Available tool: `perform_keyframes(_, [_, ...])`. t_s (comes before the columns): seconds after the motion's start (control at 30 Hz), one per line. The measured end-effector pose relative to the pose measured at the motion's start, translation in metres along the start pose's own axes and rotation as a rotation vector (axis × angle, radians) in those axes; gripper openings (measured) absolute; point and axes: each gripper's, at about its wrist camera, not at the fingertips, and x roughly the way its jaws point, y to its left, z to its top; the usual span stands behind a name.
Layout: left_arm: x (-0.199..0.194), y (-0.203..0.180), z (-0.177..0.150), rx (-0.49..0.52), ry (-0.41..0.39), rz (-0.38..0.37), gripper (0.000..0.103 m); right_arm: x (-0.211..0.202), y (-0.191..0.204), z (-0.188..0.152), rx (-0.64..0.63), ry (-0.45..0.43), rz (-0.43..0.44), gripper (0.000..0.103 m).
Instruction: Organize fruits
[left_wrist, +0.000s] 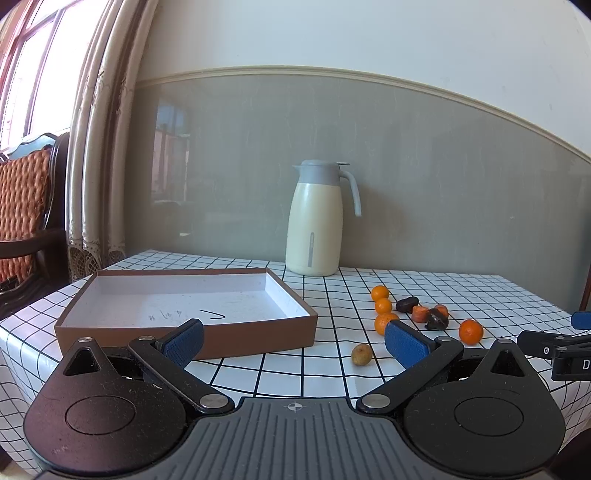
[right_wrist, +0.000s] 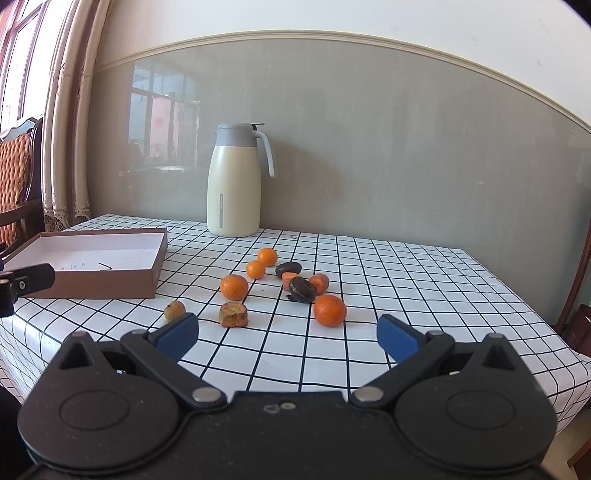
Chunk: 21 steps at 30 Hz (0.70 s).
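Observation:
An empty brown cardboard box (left_wrist: 207, 334) (right_wrist: 110, 284) with a white inside sits on the checked tablecloth at the left. Several small oranges (right_wrist: 330, 310) (left_wrist: 471, 331), orange persimmon pieces (right_wrist: 233, 314) and dark dried fruits (right_wrist: 302, 290) (left_wrist: 436, 320) lie loose to its right. A small yellow-brown fruit (left_wrist: 361, 354) (right_wrist: 174, 310) lies nearest the box. My left gripper (left_wrist: 293, 343) is open and empty, low in front of the box and fruits. My right gripper (right_wrist: 287, 338) is open and empty, just short of the fruits.
A cream thermos jug (left_wrist: 316, 221) (right_wrist: 234, 181) with a grey lid stands at the back by the wall. A wooden chair (left_wrist: 26, 221) with an orange cushion stands left of the table. The table's right edge (right_wrist: 554, 332) drops off.

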Motion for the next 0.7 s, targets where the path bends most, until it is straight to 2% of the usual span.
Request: perform_keyframes(0.7, [-0.0002,0.0017,-0.0012,-0.002,-0.003,-0.001,0.103,-0.0001,-0.0001,0.0,-0.003,0.001,0.001,0.097])
